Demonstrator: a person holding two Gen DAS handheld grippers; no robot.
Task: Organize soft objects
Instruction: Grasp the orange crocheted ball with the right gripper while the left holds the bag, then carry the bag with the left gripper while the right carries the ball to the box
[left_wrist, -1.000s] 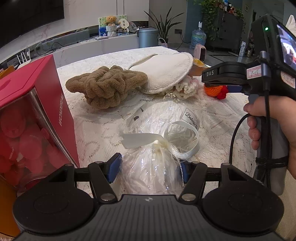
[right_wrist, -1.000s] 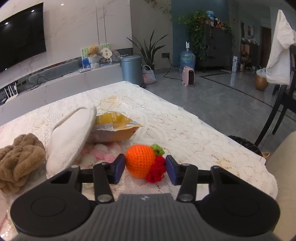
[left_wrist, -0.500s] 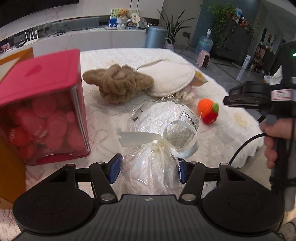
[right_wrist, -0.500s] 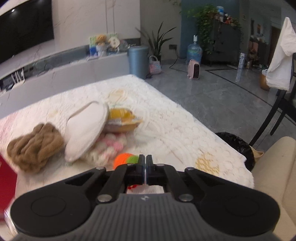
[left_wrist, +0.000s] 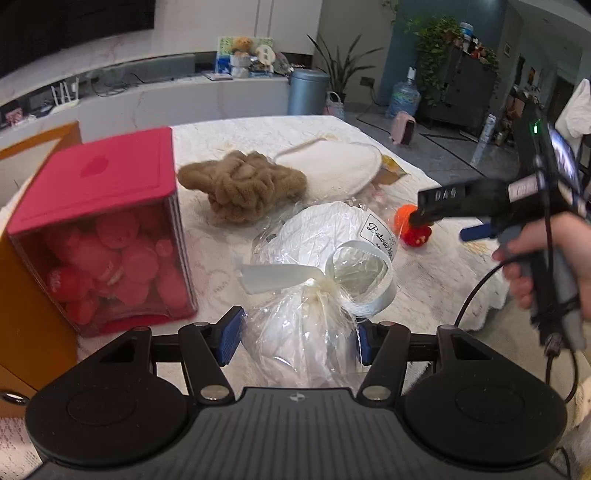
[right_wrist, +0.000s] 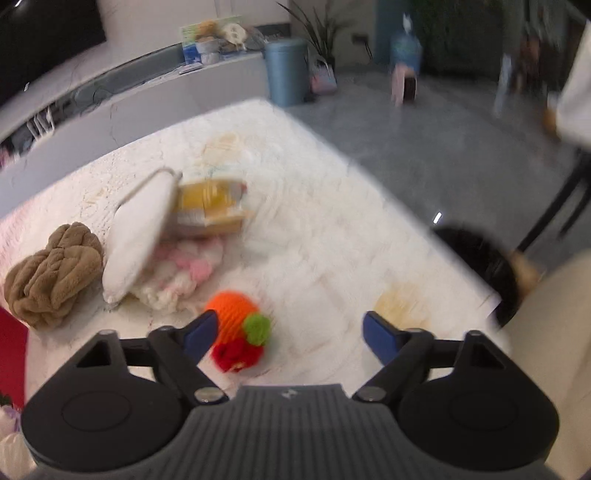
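Note:
My left gripper (left_wrist: 297, 336) is shut on the neck of a clear bag holding a white soft item (left_wrist: 325, 251), tied with a white ribbon. My right gripper (right_wrist: 291, 332) is open and empty above the table; it also shows in the left wrist view (left_wrist: 447, 221). An orange crocheted fruit with green and red bits (right_wrist: 238, 330) lies on the white tablecloth (right_wrist: 332, 240) by its left finger, seen too in the left wrist view (left_wrist: 410, 225). A brown knotted plush (left_wrist: 243, 184) and a white round pad (left_wrist: 343, 166) lie farther back.
A red box with a clear front full of red soft balls (left_wrist: 103, 236) stands at the left, an orange box (left_wrist: 22, 295) beside it. A yellow packet (right_wrist: 210, 206) and pink-white fluffy item (right_wrist: 184, 273) lie by the pad. The table edge drops off at the right.
My right gripper was shut above the orange fruit and has now opened wide and come lower beside it. My left gripper has lifted back slightly with the bag still held.

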